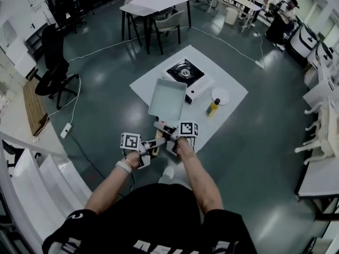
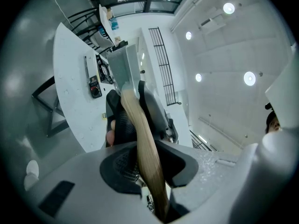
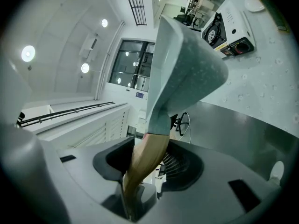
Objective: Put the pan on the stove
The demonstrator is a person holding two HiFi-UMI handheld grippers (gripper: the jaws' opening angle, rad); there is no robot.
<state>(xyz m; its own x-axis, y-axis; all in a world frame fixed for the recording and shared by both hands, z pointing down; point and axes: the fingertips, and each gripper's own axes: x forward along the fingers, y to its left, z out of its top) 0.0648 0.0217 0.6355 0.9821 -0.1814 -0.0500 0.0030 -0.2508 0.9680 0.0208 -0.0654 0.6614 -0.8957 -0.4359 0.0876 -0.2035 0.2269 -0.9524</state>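
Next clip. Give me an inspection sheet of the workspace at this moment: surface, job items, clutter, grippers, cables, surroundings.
Surface: white mat on a grey floor.
Job's things: stove sits on the mat; pan is held in the air on its near side, not yet set down.
Clutter: yellow bottle and white plate beside the stove.
Grippers: left gripper and right gripper are both shut on the pan's wooden handle.
Cables: power strip with a white lead at left; white cable beyond the mat.
Surroundings: table with chairs, black office chair, people at far desks.
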